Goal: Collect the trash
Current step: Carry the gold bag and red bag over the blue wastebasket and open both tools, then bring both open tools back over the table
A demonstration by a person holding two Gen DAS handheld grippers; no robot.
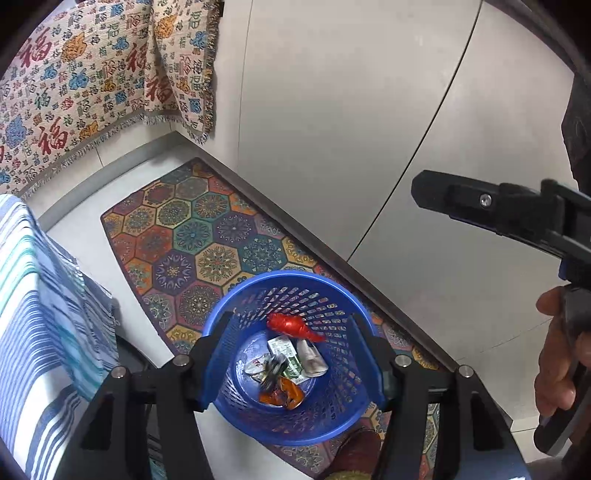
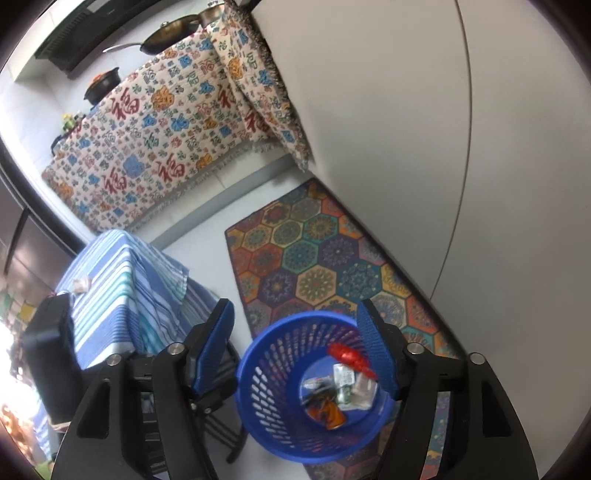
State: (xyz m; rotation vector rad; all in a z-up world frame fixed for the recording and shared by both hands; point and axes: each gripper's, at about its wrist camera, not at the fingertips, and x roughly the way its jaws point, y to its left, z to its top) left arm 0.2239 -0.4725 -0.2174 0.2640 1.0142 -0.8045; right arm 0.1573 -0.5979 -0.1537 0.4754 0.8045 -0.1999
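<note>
A blue perforated basket [image 1: 343, 413] stands on the floor and holds a red wrapper [image 1: 291, 325], white and green paper scraps [image 1: 286, 350], a silvery wrapper [image 1: 312, 360] and an orange wrapper [image 1: 284, 395]. A dark scrap [image 1: 275, 369] in it is blurred. My left gripper [image 1: 290, 316] hangs open right over the basket, nothing between its pads. My right gripper [image 2: 294, 302] also stands open and empty above the basket [image 2: 266, 424], whose left rim lies between its fingers. One finger [image 1: 436, 194] of it shows in the left wrist view, held by a hand [image 1: 557, 350]. A small crumpled white scrap [image 2: 81, 283] lies on the striped table.
The basket sits at the edge of a hexagon-patterned rug [image 2: 314, 258] beside grey cabinet doors [image 2: 406, 129]. A blue-striped cloth covers a low table [image 2: 122, 280] to the left. A patterned cloth [image 2: 147, 147] drapes the far counter, with pans [image 2: 166, 35] on it. A slipper [image 1: 354, 454] is near the basket.
</note>
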